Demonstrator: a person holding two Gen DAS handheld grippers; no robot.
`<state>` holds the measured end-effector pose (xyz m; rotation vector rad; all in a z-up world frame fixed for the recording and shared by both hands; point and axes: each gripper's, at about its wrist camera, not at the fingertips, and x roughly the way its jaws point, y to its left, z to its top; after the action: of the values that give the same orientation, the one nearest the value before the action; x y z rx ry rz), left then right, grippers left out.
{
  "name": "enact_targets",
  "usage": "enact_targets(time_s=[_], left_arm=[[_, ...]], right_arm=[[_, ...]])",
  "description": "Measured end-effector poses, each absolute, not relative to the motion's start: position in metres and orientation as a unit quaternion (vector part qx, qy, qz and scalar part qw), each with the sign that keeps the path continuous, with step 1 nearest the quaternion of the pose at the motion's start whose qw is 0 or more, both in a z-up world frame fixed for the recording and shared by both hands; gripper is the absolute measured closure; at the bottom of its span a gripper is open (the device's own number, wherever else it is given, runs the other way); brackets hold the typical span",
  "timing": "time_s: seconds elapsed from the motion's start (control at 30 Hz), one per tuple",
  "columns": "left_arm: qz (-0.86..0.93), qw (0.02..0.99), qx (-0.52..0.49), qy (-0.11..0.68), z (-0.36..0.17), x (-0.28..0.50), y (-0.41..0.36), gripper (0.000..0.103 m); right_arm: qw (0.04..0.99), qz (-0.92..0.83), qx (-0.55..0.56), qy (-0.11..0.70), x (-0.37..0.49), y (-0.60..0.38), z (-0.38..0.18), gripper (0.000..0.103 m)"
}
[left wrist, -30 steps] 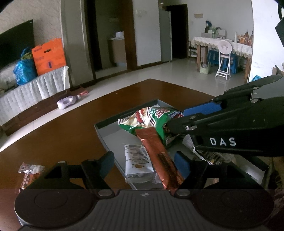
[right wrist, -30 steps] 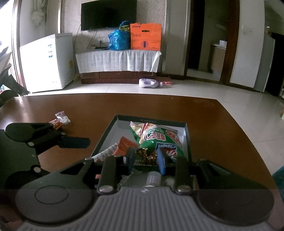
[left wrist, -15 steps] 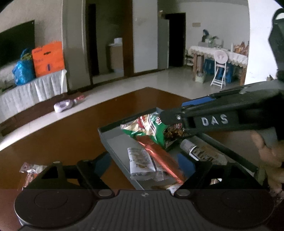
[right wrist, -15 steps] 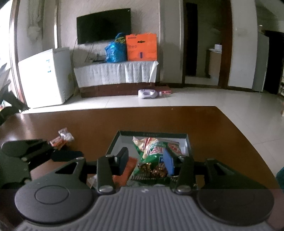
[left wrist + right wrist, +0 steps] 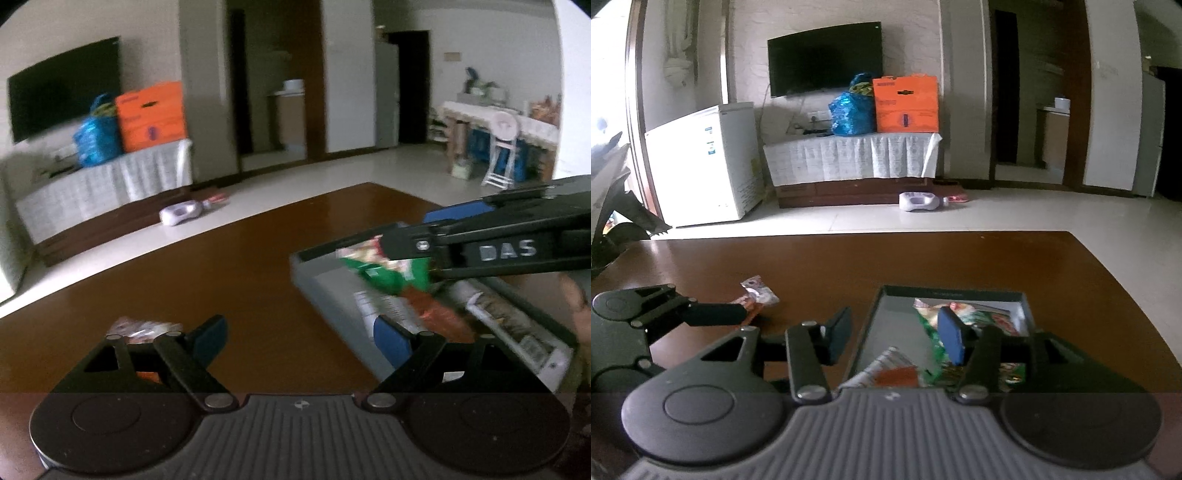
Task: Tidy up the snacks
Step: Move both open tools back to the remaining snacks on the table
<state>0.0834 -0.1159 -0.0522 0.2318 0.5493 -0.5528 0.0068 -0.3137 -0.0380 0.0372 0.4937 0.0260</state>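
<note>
A grey tray on the brown table holds a green chip bag, a white packet, an orange-brown wrapper and more. The tray and green bag also show in the left wrist view. My right gripper is open and empty above the tray's near left edge. It shows from the side in the left wrist view. My left gripper is open and empty over bare table left of the tray. Small loose snack packets lie by its left finger, also in the right wrist view.
The brown table stretches far beyond the tray. Off the table are a white freezer, a cloth-covered TV stand with an orange box and blue bag, and a bottle on the floor.
My right gripper opened, let go of the snack it held over the tray, and rose. My left gripper swung left, away from the tray toward the loose packets.
</note>
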Motion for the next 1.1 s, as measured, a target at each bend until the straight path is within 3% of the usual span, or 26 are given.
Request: enact_targets(time_s=[0.43, 1.1], left_arm=[[-0.134, 0.943, 0.077, 0.296, -0.063, 0.12, -0.04, 0.016], [-0.137, 0.943, 0.072, 0.294, -0.091, 0.162, -0.037, 0.011]], right_arm=[[0.967, 0.056, 0.004, 0.25, 0.034, -0.252, -0.039, 0.047], [0.956, 0.082, 0.001, 0.283, 0.103, -0.206, -0.06, 0.044]])
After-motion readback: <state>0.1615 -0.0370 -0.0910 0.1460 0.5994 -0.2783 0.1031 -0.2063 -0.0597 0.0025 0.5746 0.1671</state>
